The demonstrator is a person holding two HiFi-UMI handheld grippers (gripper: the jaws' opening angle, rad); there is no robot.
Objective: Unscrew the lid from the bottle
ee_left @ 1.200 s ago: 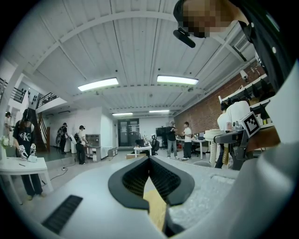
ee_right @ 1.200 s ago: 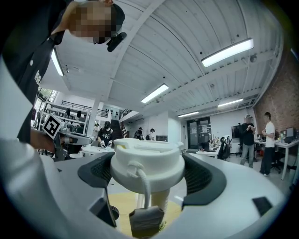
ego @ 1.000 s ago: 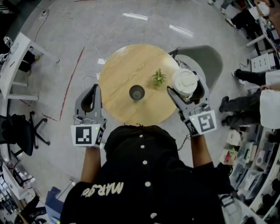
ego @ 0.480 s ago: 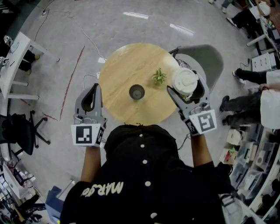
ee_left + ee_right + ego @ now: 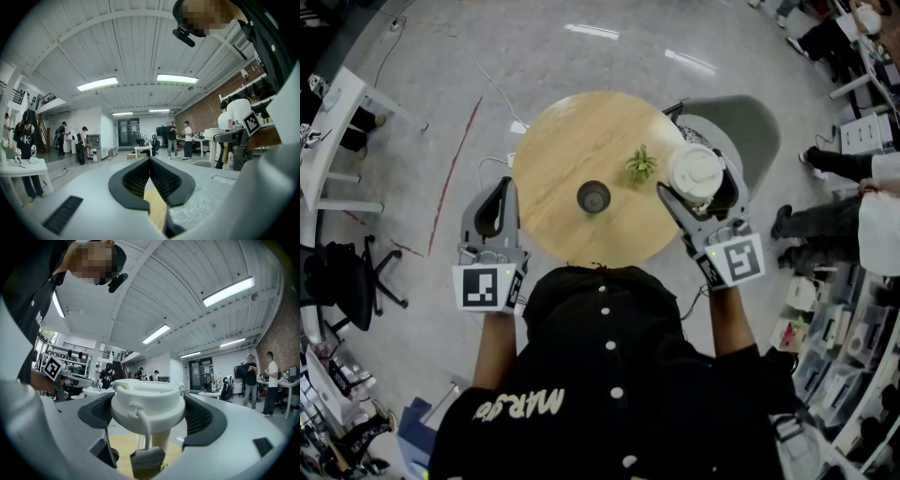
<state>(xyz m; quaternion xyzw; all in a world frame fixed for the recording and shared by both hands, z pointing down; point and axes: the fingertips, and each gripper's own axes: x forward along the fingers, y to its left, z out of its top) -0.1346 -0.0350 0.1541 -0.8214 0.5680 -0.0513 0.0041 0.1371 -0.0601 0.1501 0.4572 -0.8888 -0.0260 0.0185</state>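
The white lid is clenched between the jaws of my right gripper, held level over the rim of the surface at 3 o'clock. I judge it already off, since the dark bottle stands open-mouthed near the centre, well apart from it. A small plant sits at 1 o'clock of the bottle. My left gripper hangs closed and empty off the rim at 8 o'clock, probably parked clear.

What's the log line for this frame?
left gripper: shut, empty | right gripper: shut on white lid | dark cup, plant: on round table
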